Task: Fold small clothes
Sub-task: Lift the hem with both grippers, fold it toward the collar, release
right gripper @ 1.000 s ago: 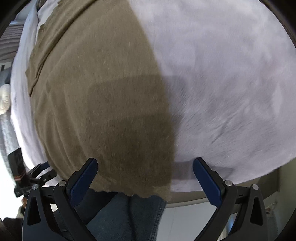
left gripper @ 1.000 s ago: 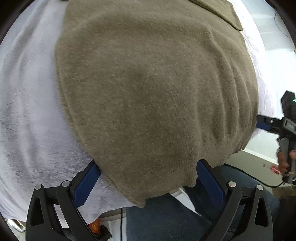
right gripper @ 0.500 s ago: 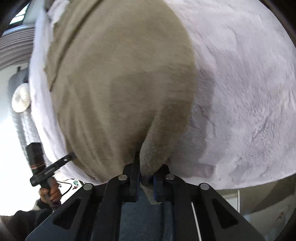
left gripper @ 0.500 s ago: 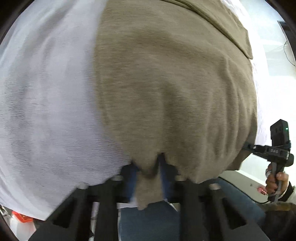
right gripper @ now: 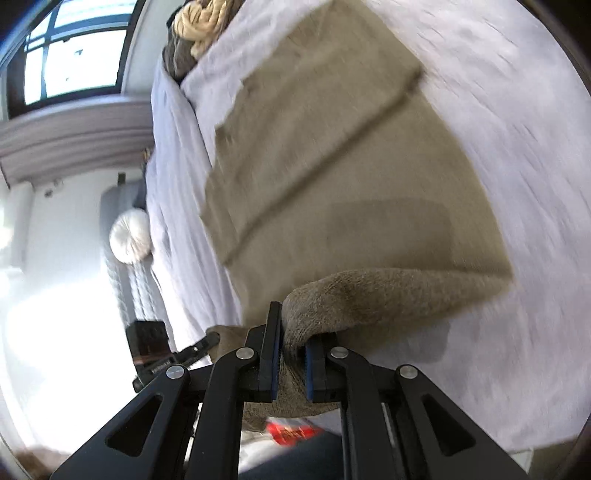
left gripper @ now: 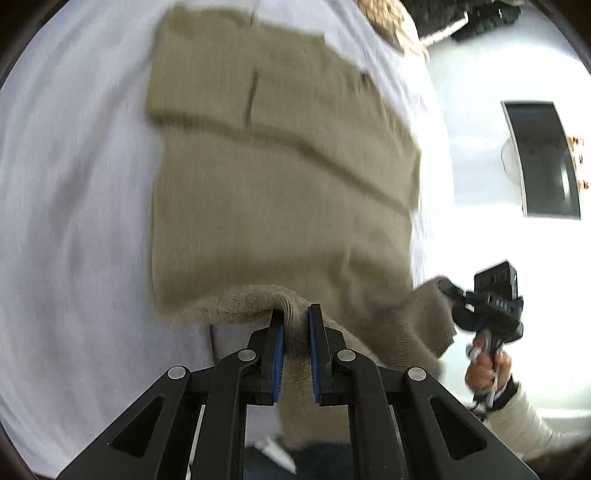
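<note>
A tan knitted garment (left gripper: 280, 184) lies spread on a white fleece-covered surface (left gripper: 74, 221); its far end is folded over. My left gripper (left gripper: 295, 317) is shut on the garment's near hem, which is lifted off the surface. My right gripper (right gripper: 293, 332) is shut on the other near corner of the same garment (right gripper: 332, 184), also lifted. The right gripper also shows in the left wrist view (left gripper: 448, 291), clamped on the hem's right corner. The left gripper also shows in the right wrist view (right gripper: 210, 338), at the hem's left corner.
A pile of other clothes (right gripper: 195, 29) sits at the far end of the white surface (right gripper: 517, 184). A dark screen (left gripper: 543, 158) stands on the white area to the right. A window (right gripper: 74, 48) and a round white cushion (right gripper: 131, 236) are at the left.
Both grippers went from open around the near hem to shut on it, then rose and pulled back, so the near hem is lifted and more of the garment shows.
</note>
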Demonstrator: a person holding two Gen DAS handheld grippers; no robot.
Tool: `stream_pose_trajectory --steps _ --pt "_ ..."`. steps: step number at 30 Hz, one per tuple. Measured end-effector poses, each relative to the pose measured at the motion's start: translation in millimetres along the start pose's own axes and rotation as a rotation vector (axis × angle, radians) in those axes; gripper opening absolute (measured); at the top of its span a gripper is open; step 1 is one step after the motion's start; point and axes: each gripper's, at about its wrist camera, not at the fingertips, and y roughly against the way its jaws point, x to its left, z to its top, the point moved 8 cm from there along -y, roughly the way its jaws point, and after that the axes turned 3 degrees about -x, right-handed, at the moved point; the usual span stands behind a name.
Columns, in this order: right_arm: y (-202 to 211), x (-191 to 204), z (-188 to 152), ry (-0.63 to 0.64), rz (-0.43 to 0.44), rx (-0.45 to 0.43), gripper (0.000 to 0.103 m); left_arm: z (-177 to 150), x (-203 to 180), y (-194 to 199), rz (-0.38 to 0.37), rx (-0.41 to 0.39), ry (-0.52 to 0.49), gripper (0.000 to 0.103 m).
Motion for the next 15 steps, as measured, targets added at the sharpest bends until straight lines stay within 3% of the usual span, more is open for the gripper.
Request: stream_pose_trajectory --steps 4,7,9,13,15 --pt "-24.4 7.3 40.0 -0.069 0.029 -0.041 0.011 49.2 6.7 0.3 0.077 -0.073 0.007 0.013" --pt "-37.6 3.5 58.8 -0.113 0.005 -0.058 0.011 66.9 15.8 -1.7 0.143 -0.092 -0.002 0.014" --pt "-47.0 1.3 68.8 -0.146 -0.018 -0.063 0.011 74.9 20.5 -5.0 0.204 -0.094 -0.008 0.021" --pt "-58.1 -2.1 82.5 -0.201 -0.018 -0.078 0.015 87.6 23.4 15.1 0.325 -0.186 -0.054 0.077" --pt "-53.1 -6.7 89.7 -0.244 0.009 -0.091 0.019 91.9 21.1 29.7 0.335 -0.23 -0.082 0.079"
